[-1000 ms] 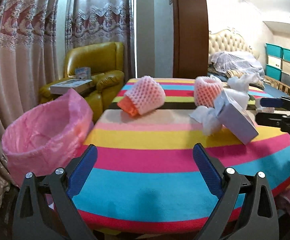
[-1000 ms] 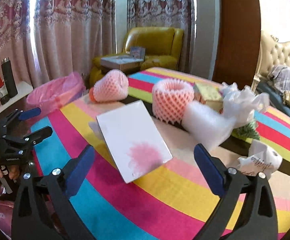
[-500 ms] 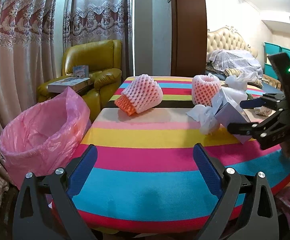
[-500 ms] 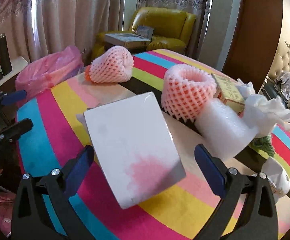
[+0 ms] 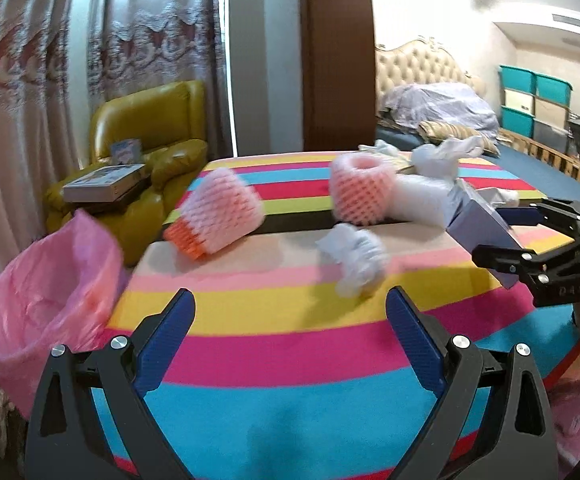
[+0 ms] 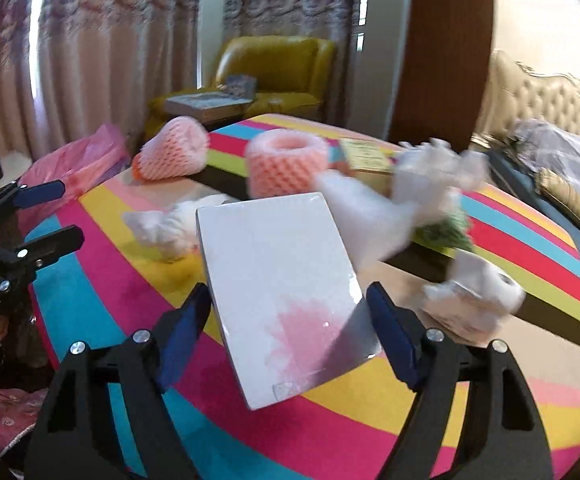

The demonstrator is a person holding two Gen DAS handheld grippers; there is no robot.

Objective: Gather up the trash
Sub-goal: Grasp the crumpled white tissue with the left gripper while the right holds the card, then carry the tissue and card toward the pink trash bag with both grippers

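foam nets (image 5: 359, 191): 2 | left tool (image 5: 290, 330) wide, empty | right tool (image 6: 288, 322) closing around box (image 6: 282, 292)

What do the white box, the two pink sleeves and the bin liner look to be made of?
White box: likely coated cardboard, smooth and slightly glossy, with crisp edges and a small glint.
Pink sleeves: foam netting, matte, with an open diamond mesh; one lies on its side, one stands upright.
Bin liner: thin pink plastic film, translucent and crinkled.
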